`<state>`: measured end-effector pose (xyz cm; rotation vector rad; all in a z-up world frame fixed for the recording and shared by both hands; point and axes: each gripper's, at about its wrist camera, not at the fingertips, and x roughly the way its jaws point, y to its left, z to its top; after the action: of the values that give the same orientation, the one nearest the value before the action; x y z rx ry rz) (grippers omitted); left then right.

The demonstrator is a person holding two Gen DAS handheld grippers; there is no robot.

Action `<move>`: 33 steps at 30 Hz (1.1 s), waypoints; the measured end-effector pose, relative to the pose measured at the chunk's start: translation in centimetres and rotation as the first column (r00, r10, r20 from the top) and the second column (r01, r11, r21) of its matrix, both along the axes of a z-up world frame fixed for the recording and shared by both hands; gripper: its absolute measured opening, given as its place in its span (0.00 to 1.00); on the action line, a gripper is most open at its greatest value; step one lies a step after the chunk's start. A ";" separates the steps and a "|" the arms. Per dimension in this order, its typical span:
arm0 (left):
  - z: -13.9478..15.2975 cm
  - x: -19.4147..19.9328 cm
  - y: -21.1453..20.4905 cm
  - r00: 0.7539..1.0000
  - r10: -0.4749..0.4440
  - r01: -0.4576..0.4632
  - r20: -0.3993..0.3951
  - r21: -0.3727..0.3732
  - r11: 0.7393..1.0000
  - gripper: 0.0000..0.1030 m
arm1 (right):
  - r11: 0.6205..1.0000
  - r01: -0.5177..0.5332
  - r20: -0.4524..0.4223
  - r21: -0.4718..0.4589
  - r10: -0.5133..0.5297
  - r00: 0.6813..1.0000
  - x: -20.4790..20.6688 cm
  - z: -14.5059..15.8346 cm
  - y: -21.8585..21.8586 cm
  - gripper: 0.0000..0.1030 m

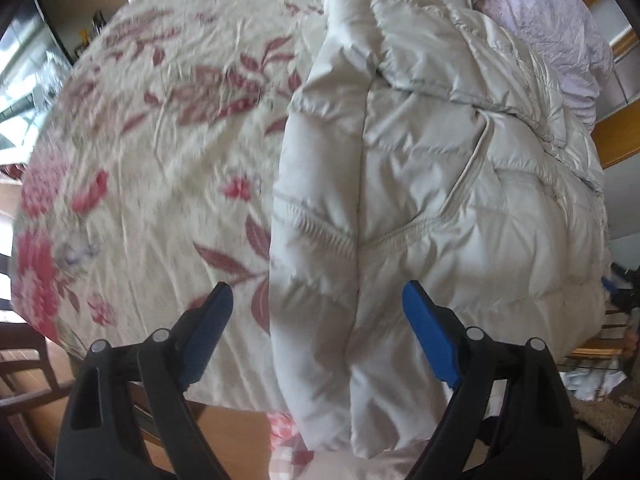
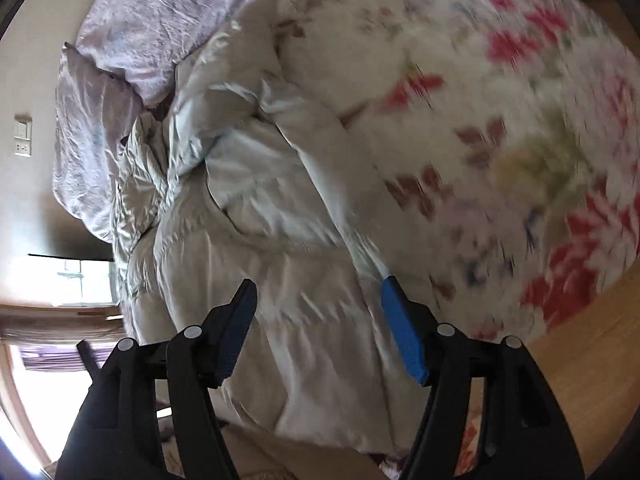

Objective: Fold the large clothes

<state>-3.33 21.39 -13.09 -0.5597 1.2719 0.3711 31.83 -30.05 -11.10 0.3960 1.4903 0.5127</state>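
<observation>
Nearest, left gripper spread wide, empty, over the puffy cream jacket; right gripper likewise parted, empty. Jacket along the right of the floral bedspread, hem overhanging. Risk: slippery padding springing open, sliding floorward.

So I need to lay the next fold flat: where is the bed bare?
Free: the floral bedspread beside the cream puffer jacket, out to the bed's edge. Crowded: the jacket's other side, where the lilac bedding bunches against it.
</observation>
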 end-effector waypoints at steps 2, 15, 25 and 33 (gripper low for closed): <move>-0.5 -0.5 0.3 1.000 0.020 -0.021 -0.012 -0.019 1.000 0.82 | 1.000 -0.003 0.018 -0.018 0.004 1.000 -0.3 0.0 -0.2 0.65; -1.9 -2.5 1.1 0.997 0.070 -0.064 0.035 -0.154 0.986 0.82 | 1.000 -0.010 -0.081 0.015 0.011 0.997 -0.9 -2.4 -1.5 0.65; -2.1 -5.3 1.6 0.991 0.110 -0.083 0.080 -0.286 0.955 0.54 | 0.974 -0.025 -0.221 0.225 0.075 0.972 -2.5 -3.9 -1.5 0.65; -2.8 -6.7 0.5 0.987 0.138 -0.095 0.085 -0.386 0.918 0.45 | 0.952 -0.041 -0.253 0.302 0.121 0.960 -3.2 -4.4 0.0 0.65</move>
<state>-10.06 21.90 -15.88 -0.9783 1.2121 0.1860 28.65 -30.05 -15.49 0.6606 1.7015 0.7761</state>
